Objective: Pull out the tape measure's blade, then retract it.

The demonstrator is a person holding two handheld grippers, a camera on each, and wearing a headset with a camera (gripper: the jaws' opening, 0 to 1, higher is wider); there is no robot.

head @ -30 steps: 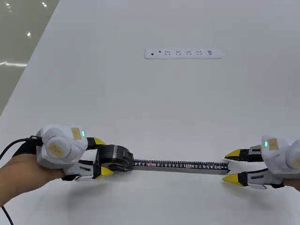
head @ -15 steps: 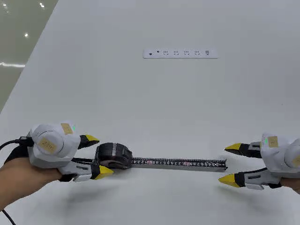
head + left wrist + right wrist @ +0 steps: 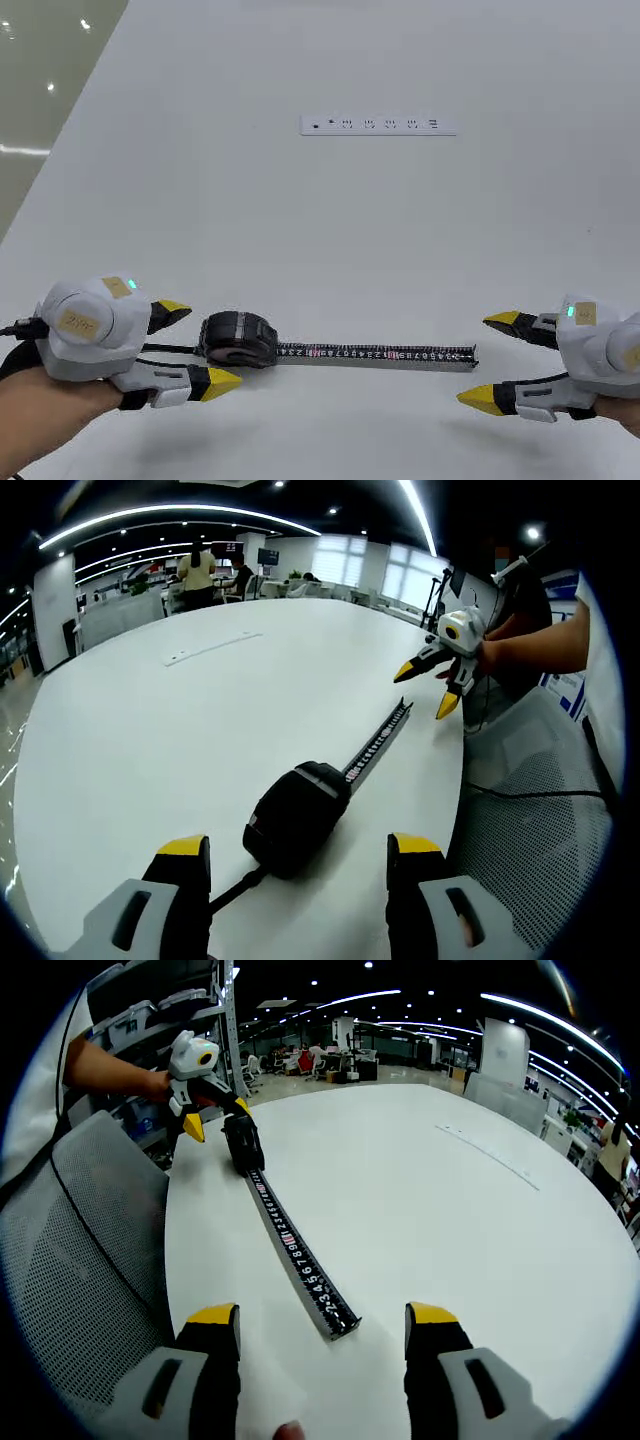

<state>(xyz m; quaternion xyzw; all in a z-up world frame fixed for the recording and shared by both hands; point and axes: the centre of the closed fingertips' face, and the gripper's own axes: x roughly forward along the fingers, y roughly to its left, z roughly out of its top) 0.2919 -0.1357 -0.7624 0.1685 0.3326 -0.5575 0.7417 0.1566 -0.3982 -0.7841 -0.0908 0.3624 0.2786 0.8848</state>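
Left tool [image 3: 203, 344] and right tool [image 3: 482, 359] both open, blade [image 3: 375, 353] lying pulled out between them, so pull's done imo; next means gripping the tape measure [image 3: 240, 338] to retract.

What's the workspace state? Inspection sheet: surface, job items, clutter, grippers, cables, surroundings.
Surface: white table, flat, no marks seen.
Job's things: tape measure case lies on the table; blade is extended flat toward the right gripper, with its tip free.
Clutter: white power strip at the far side.
Grippers: left gripper is open, at the case's rear and not clamping it; right gripper is open, at the blade tip and not gripping it.
Cables: black cable at the left gripper; thin black cord at the case's rear.
Surroundings: open office, mesh chair, people in the distance.
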